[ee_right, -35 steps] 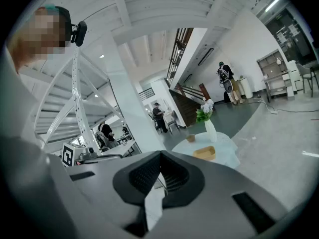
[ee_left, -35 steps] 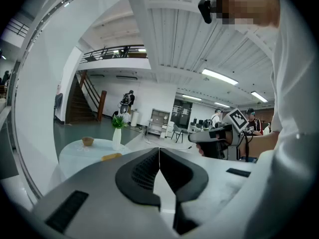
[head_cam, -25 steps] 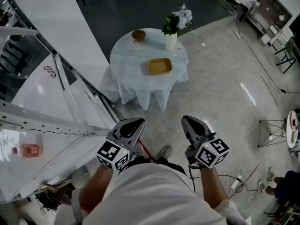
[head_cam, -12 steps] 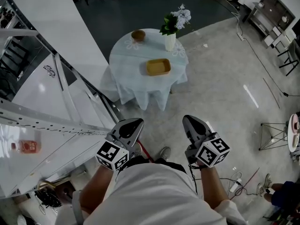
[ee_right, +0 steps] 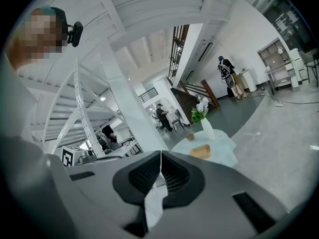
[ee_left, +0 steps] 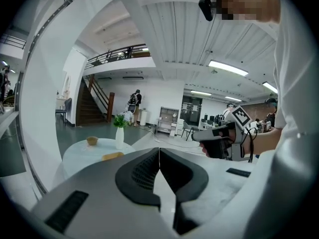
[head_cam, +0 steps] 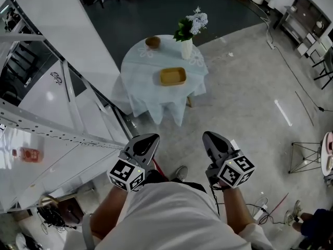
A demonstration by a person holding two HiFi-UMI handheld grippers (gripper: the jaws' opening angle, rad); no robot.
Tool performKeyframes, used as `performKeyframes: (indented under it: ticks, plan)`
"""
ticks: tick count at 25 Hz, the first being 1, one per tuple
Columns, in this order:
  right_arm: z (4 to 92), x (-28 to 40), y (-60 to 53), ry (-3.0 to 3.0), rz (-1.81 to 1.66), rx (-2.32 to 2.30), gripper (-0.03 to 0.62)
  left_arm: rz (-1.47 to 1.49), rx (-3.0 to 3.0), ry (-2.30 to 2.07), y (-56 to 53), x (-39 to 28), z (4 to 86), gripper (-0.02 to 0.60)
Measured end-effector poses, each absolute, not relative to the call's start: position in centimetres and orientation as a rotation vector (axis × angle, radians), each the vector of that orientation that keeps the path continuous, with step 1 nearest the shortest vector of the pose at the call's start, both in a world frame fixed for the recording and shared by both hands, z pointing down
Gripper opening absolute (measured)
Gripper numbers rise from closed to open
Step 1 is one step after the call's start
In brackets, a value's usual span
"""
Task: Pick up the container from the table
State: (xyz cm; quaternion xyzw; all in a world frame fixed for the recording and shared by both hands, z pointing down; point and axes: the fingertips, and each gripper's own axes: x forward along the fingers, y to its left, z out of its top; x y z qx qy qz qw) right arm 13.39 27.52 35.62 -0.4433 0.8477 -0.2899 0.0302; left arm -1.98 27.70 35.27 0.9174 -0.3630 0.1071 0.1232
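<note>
The yellow rectangular container point(head_cam: 173, 76) lies on a round table under a white cloth point(head_cam: 151, 95), some way ahead of both grippers. It also shows small in the left gripper view point(ee_left: 112, 156) and in the right gripper view point(ee_right: 201, 151). My left gripper point(head_cam: 151, 137) and right gripper point(head_cam: 208, 135) are held side by side at waist height, well short of the table. Both are shut with nothing between the jaws, the pads meeting in the left gripper point(ee_left: 159, 151) and the right gripper point(ee_right: 160, 156) alike.
A small brown bowl point(head_cam: 152, 41) and a white vase of flowers point(head_cam: 187, 48) also stand on the table. A white steel stair structure point(head_cam: 62, 134) fills the left. A wire stand point(head_cam: 304, 152) and floor cables point(head_cam: 260, 204) lie to the right.
The table and floor have shifted slightly down and left in the head view as the person moves toward it. Both grippers stay shut and keep their place in the view.
</note>
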Motion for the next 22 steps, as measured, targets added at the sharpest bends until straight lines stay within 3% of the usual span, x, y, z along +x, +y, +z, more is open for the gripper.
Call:
performKeyframes:
  ticks: [22]
  plan:
    - [36.6,16.5,22.3,2.637,-0.889,-1.376,0.023,0.308,2.634,-1.095,22.2,0.5,37.2,0.021]
